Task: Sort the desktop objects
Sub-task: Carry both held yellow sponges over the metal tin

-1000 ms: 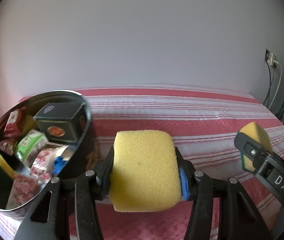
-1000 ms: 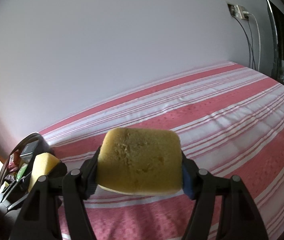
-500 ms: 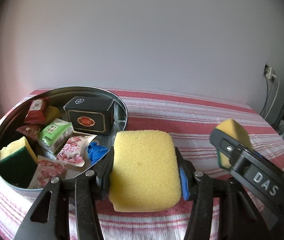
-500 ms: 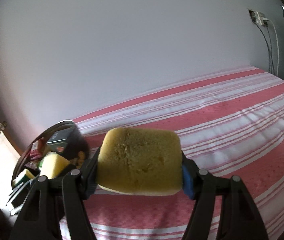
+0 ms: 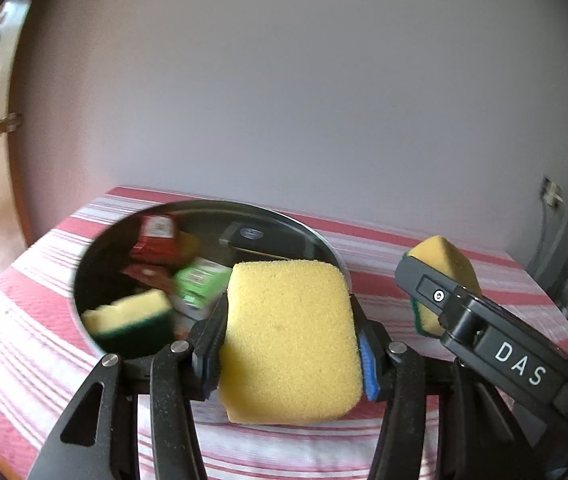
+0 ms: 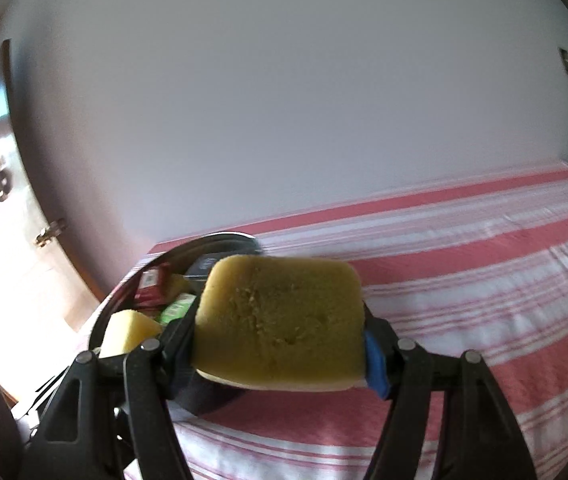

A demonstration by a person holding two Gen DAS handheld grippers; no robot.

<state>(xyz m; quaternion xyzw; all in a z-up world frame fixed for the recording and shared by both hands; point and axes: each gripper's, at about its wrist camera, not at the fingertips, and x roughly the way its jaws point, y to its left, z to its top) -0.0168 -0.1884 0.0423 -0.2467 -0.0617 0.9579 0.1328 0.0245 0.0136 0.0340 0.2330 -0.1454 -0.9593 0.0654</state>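
Left tongs (image 5: 290, 344) are clenching a yellow sponge (image 5: 288, 340) beside the round tin (image 5: 324, 244); right tongs (image 6: 280, 328) are clenching a worn sponge (image 6: 280, 320) above the striped counter (image 6: 484, 272).

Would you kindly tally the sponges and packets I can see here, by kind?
Sponges held in a tool: 2, one in the left tool, one in the right tool
Sponges in the metal bowl: 1
Red packets: 2
Green packets: 1
Dark boxes: 1
Total: 7

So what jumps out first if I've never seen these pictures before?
Two yellow sponges, one clamped in the left gripper, the other in the right gripper. Behind them, on the red-striped tablecloth, sits a round metal tray holding another sponge and small packets.
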